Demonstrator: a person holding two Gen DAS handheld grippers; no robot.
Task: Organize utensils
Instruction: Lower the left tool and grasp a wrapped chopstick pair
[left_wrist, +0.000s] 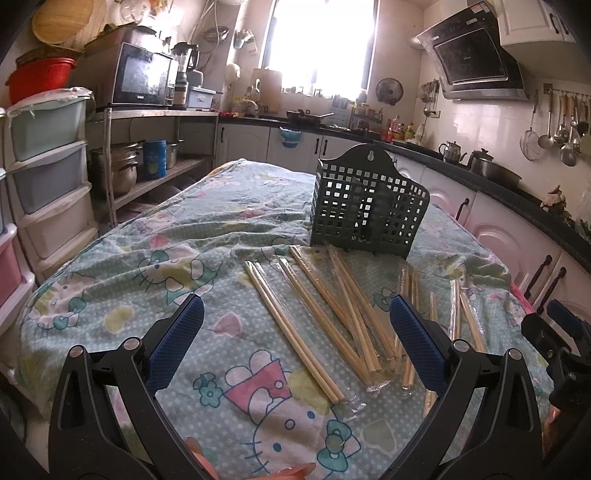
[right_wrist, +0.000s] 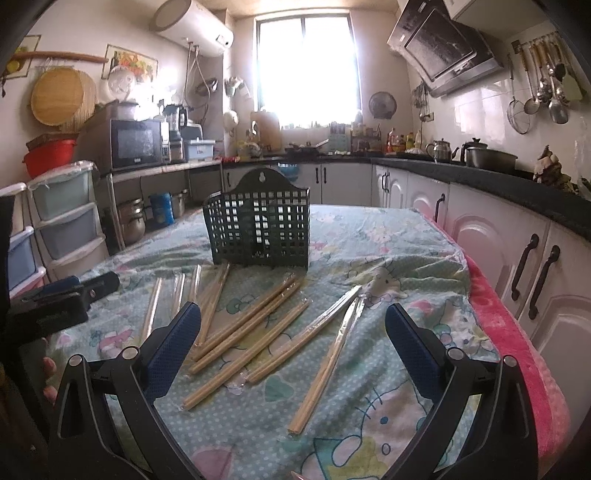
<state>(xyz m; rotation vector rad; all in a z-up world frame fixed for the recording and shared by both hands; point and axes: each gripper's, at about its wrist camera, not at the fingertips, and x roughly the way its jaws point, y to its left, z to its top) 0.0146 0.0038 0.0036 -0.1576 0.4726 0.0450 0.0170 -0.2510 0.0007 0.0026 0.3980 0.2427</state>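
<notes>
Several pairs of wooden chopsticks in clear plastic sleeves (left_wrist: 325, 314) lie scattered on the cartoon-print cloth, also in the right wrist view (right_wrist: 255, 332). A dark green perforated utensil basket (left_wrist: 365, 206) stands upright behind them, and shows in the right wrist view (right_wrist: 258, 229). My left gripper (left_wrist: 295, 328) is open and empty, hovering over the near ends of the chopsticks. My right gripper (right_wrist: 291, 332) is open and empty above the chopsticks too. The right gripper shows at the right edge of the left wrist view (left_wrist: 565, 332); the left one at the left edge of the right wrist view (right_wrist: 66, 295).
The cloth-covered table (left_wrist: 147, 266) has a pink edge on the right (right_wrist: 517, 350). White kitchen cabinets (right_wrist: 535, 266) with a dark counter run along the right. Plastic drawers (left_wrist: 48, 177) and a metal shelf with a microwave (left_wrist: 144, 77) stand to the left.
</notes>
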